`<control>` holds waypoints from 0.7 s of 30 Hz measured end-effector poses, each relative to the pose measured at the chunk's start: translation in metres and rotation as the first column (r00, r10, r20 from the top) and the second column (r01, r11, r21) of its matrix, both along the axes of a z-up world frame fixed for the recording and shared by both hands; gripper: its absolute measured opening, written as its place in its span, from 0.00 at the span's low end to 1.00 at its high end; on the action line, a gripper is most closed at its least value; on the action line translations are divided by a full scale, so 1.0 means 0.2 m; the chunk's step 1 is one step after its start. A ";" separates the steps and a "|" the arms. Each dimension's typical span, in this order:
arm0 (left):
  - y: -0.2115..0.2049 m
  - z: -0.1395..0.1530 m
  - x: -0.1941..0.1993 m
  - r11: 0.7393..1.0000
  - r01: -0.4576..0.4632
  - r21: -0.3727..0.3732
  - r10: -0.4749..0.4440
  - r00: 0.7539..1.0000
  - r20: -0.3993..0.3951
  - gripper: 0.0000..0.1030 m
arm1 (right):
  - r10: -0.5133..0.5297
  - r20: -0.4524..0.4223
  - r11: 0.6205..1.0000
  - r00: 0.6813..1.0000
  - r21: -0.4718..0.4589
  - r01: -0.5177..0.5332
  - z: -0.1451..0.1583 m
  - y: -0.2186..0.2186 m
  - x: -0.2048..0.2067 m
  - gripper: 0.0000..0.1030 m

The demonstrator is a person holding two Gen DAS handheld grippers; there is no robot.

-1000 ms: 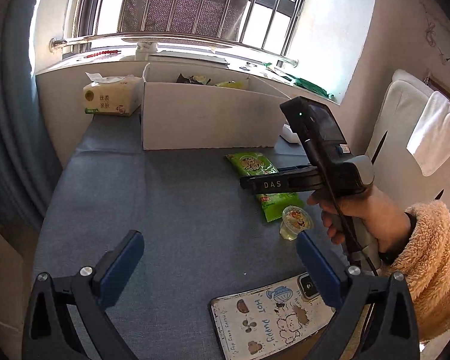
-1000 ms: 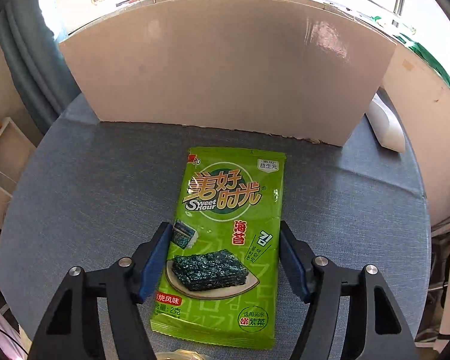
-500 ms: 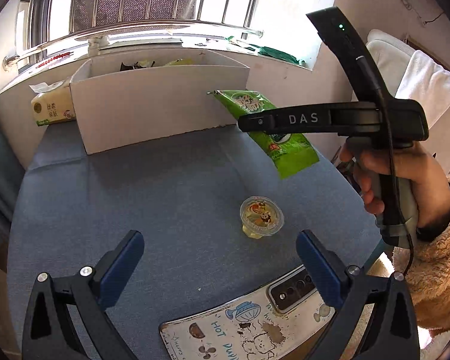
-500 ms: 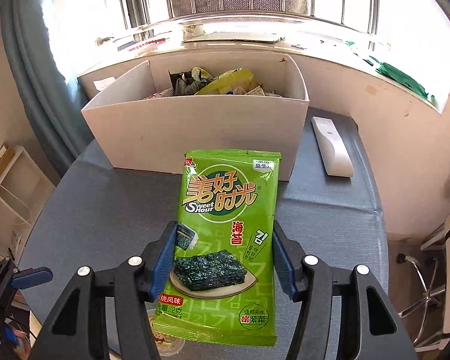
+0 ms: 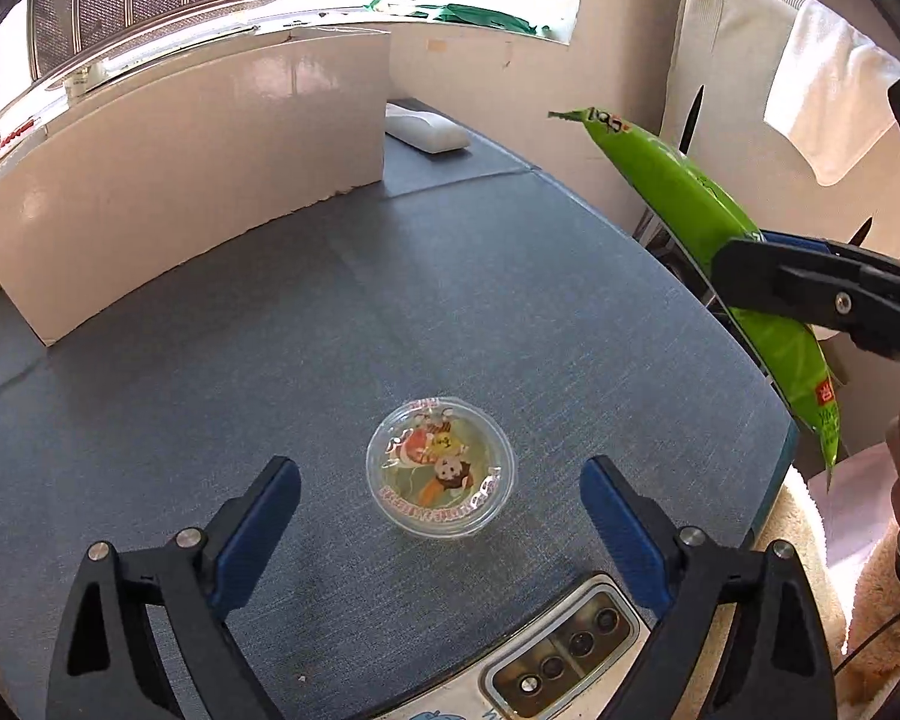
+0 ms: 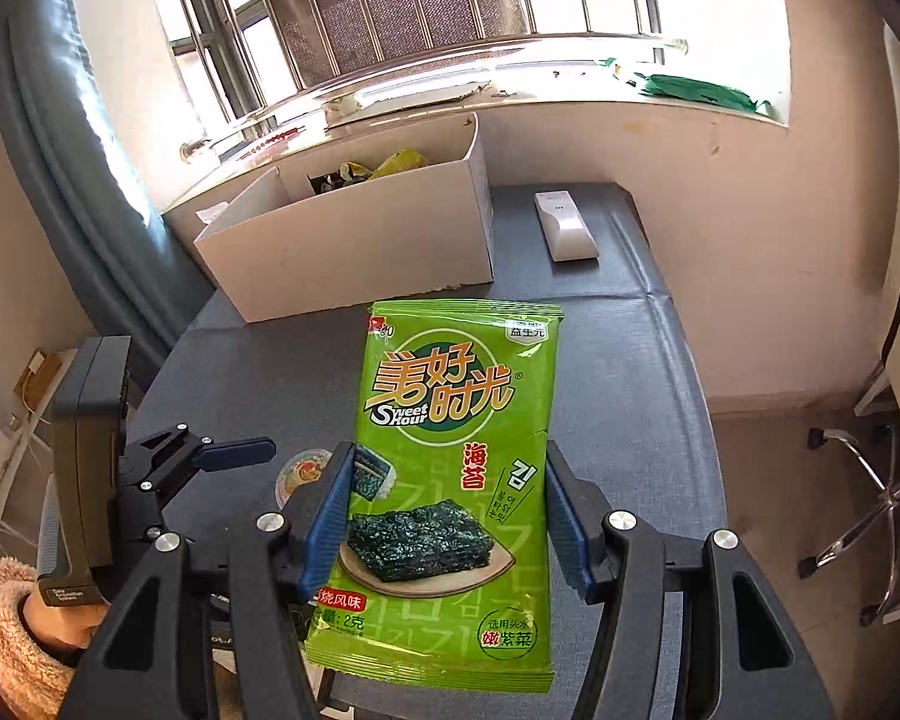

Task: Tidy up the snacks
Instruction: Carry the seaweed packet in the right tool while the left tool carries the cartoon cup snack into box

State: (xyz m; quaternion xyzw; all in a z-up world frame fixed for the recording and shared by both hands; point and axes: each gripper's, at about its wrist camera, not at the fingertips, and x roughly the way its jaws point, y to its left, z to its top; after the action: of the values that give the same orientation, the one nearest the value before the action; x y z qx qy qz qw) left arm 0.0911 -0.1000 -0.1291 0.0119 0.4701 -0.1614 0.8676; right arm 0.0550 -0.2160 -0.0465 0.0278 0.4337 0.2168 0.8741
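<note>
A: How far along is the snack sorting?

B: Partway, I'd judge. The white cardboard box (image 6: 354,228) at the back of the surface (image 5: 390,300) already holds several wrappers. The right tool (image 6: 444,516) is clamped on the green seaweed snack packet (image 6: 456,480) and holds it in the air, short of the box. The jelly cup (image 5: 441,476) sits on the surface, untouched.

A: And the left tool?

B: The left tool (image 5: 440,507) is spread wide, empty, hovering with the cup lying between its fingers but apart from both.

A: What differs from a second ago?

B: Then the packet lay flat on the surface with the right tool's fingers either side of it. Now it is lifted clear and higher than half a second ago. The left tool has swung in over the cup, which was off toward the right before and now sits centred.

A: What's left?

B: Dropping the packet in the box, then the cup. The white remote (image 6: 564,225) and the phone (image 5: 570,660) aren't snacks.
</note>
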 end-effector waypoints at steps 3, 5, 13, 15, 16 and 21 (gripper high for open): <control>-0.02 -0.01 0.01 1.000 0.022 0.013 -0.022 1.000 0.001 0.52 | -0.015 -0.034 0.999 0.999 0.049 0.017 -0.04 -0.06 -0.05 0.61; -0.03 -0.01 0.00 1.000 0.021 0.019 -0.021 1.000 0.014 0.48 | -0.024 -0.051 0.998 0.998 0.063 0.028 -0.07 -0.09 -0.07 0.61; 0.07 0.14 -0.11 0.998 -0.003 -0.057 0.011 0.992 0.125 0.48 | 0.000 -0.062 0.995 0.998 0.100 0.006 -0.09 -0.08 -0.09 0.61; 0.14 0.20 -0.12 0.996 -0.034 -0.080 0.046 0.987 0.157 0.48 | 0.016 -0.073 0.991 0.997 0.134 -0.007 -0.10 -0.07 -0.07 0.61; 0.17 0.23 -0.13 0.995 -0.051 -0.089 0.066 0.982 0.174 0.48 | 0.023 -0.075 0.989 0.997 0.148 -0.012 -0.09 -0.05 -0.06 0.61; 0.40 0.40 -0.08 0.977 -0.132 -0.165 0.171 0.953 0.251 0.48 | 0.062 -0.035 0.982 0.997 0.180 -0.055 0.00 0.05 0.08 0.61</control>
State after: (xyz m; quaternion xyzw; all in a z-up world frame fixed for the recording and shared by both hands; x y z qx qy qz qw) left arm 0.0759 -0.0191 -0.0489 -0.0665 0.3371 -0.1253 0.9307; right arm 0.0718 -0.2056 -0.0458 0.0978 0.4308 0.2799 0.8523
